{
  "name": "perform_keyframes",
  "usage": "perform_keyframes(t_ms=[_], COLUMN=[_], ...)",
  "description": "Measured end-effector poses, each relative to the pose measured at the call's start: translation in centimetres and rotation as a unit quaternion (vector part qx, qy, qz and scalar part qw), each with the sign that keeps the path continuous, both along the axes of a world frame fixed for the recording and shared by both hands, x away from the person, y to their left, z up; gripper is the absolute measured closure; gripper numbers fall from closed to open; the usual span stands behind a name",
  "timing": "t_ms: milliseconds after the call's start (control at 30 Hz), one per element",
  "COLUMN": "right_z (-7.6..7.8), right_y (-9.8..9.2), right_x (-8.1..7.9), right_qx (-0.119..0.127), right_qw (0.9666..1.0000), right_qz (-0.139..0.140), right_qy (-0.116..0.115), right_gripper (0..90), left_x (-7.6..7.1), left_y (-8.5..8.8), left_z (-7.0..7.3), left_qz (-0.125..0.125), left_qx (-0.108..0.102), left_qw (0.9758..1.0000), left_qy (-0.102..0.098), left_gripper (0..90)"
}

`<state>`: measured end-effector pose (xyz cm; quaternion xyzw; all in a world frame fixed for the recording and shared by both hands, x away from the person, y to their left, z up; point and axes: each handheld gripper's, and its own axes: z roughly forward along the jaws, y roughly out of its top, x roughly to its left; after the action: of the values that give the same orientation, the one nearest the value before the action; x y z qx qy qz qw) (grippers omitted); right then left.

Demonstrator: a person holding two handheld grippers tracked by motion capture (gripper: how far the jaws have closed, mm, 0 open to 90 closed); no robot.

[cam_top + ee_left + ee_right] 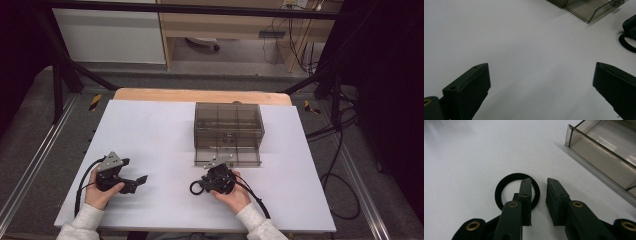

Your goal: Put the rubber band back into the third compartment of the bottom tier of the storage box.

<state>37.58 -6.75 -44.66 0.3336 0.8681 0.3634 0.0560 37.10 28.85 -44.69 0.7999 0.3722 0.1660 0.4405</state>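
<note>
A black rubber ring (499, 192) lies flat on the white table top (150, 135), just in front of a smoky clear drawer box (228, 127). My right gripper (539, 185) is down at the ring. One jaw stands inside the ring and the other outside, with the ring's near rim between them. A thin gap still shows beside the rim, so the jaws stand narrowly open. In the high view the ring (195, 188) sits left of my right gripper (202, 184). My left gripper (135, 170) rests at the table's left with its jaws wide apart and nothing between them (541, 66).
The box's lowest drawer (227, 160) is pulled out toward me, and its clear compartments (599, 147) lie right of the ring. A corner of the drawer (586, 8) shows in the left gripper view. Black cables trail from both grippers. The table's wooden edge (200, 95) is behind the box.
</note>
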Motion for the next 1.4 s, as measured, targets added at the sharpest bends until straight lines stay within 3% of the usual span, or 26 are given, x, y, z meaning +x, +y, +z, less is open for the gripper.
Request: perform_keyframes(t_ms=[667,1400], right_z=[-0.09,0.06], right_y=[0.01,0.07], right_x=[-0.02,-0.24], right_qx=[-0.004,-0.010], right_qw=[1.0000,0.9998], right_qz=[-0.003,0.011], right_qy=[-0.006,-0.013], right_gripper=[83.0,87.3], left_x=[-0.04,0.01], left_y=[-0.08,0.01], left_z=[-0.01,-0.02], left_qz=[-0.002,-0.001], left_qx=[0.000,-0.001], left_qw=[1.0000,1.0000], left_qy=[0.000,0.001], left_gripper=[0.9,1.0])
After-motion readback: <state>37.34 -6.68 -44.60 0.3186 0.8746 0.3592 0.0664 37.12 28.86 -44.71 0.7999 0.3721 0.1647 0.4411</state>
